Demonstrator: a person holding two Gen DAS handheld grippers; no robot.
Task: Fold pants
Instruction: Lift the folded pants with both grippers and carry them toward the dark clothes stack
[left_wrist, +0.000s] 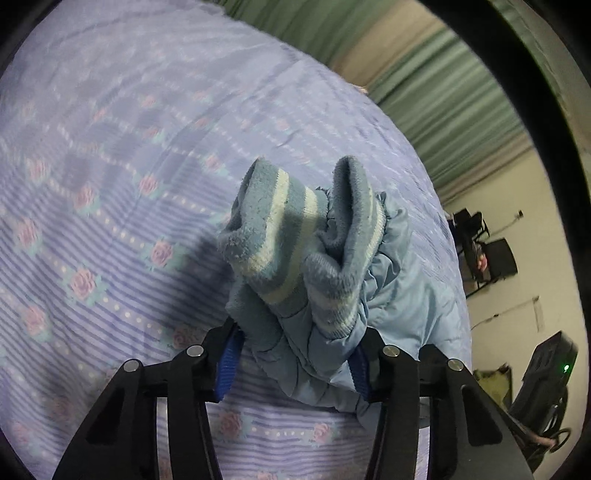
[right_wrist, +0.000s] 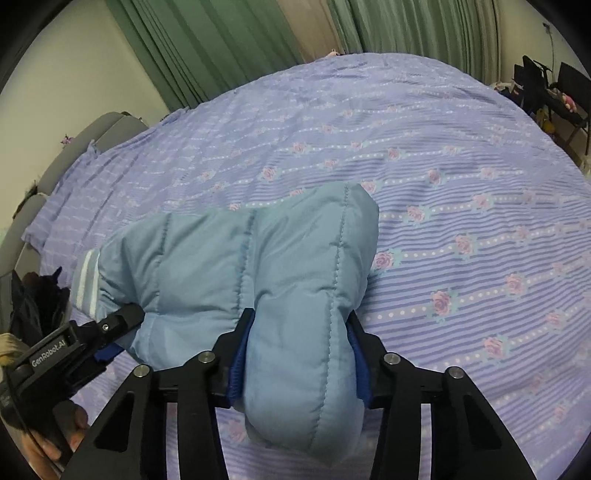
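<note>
Light blue padded pants (right_wrist: 266, 266) with blue-and-white striped knit cuffs (left_wrist: 280, 236) lie bunched on a lilac bedspread. In the left wrist view my left gripper (left_wrist: 295, 354) is shut on the cuff end, and both cuffs stick up past its blue pads (left_wrist: 227, 365). In the right wrist view my right gripper (right_wrist: 299, 354) is shut on a thick quilted fold of the pants. The left gripper (right_wrist: 110, 332) shows there too, at the lower left, clamped on the pants near a striped cuff (right_wrist: 86, 280), with a hand (right_wrist: 55, 435) holding it.
The bedspread (right_wrist: 443, 184) with rose stripes fills both views. Green curtains (right_wrist: 221, 44) hang behind. A grey headboard (right_wrist: 74, 147) stands at the left. Dark chairs (right_wrist: 554, 92) and a black device with a green light (left_wrist: 550, 365) stand on the floor beyond the bed edge.
</note>
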